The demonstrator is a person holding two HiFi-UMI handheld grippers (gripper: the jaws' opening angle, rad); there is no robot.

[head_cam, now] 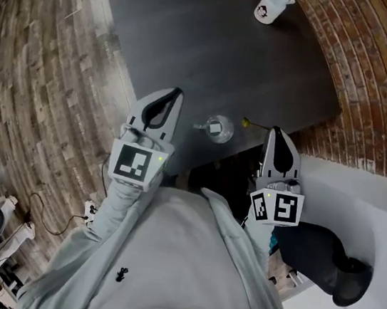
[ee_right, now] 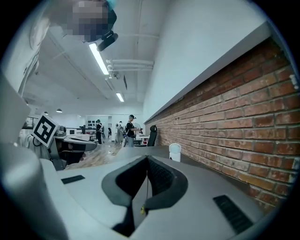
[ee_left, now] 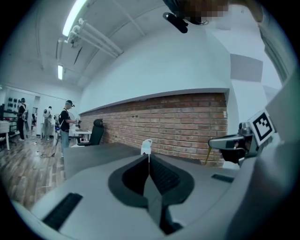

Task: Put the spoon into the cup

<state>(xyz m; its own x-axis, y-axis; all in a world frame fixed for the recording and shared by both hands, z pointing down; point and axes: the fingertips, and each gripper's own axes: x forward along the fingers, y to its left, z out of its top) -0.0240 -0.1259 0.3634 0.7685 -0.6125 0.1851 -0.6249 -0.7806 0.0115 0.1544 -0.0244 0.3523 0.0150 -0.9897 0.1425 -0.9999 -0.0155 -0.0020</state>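
Task not started: left gripper (head_cam: 176,95) and right gripper (head_cam: 275,131) are both clamped shut on nothing, over the near edge of the table (head_cam: 197,35). What I take for the yellow spoon (head_cam: 246,123) lies just beside a small glass (head_cam: 216,128) holding something pale. The white cup (head_cam: 273,5) is far off, contents not visible.

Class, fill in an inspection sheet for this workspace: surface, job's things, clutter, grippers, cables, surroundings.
Surface: dark table.
Job's things: glass cup near the table edge; yellow item beside it, maybe the spoon.
Clutter: white mug at the far end.
Grippers: left gripper and right gripper both shut, empty.
Cables: cable on the floor.
Surroundings: brick wall, wood floor, people far off.
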